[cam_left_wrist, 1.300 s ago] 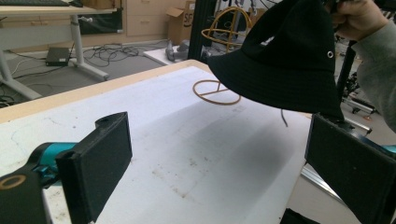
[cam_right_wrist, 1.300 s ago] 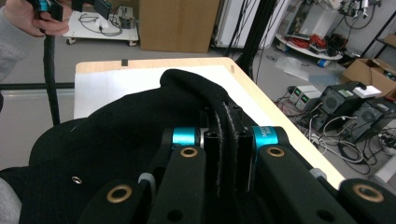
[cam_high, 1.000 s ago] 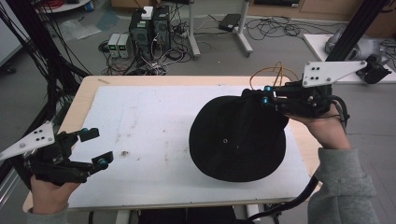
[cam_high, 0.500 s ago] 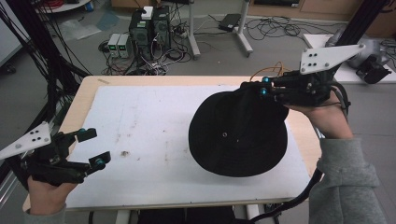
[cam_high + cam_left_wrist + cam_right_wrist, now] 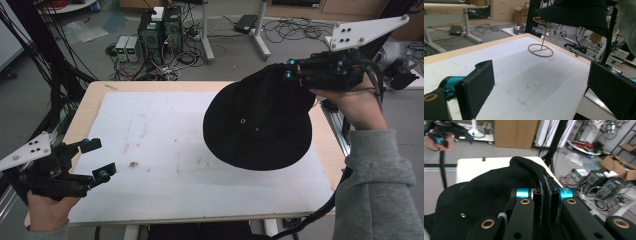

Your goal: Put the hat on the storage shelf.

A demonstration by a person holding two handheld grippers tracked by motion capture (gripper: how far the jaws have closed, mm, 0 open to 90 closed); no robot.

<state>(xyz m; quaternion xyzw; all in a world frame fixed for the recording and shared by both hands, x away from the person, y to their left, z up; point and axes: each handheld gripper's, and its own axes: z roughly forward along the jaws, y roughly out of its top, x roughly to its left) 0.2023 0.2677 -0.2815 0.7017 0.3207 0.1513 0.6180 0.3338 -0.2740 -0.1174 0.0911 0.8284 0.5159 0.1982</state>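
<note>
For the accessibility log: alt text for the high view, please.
The right hand-held gripper holds a black hat by its edge above a white-topped table. The left hand-held gripper, open, is at the near left corner.

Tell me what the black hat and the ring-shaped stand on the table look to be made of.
Black hat: woven cloth, matte; it sags in soft folds, shows a frayed brim edge between the right gripper's jaws, and has small metal eyelets. Stand: thin tan rod bent into rings on a post, possibly wire or printed plastic; the look leaves it open.
</note>
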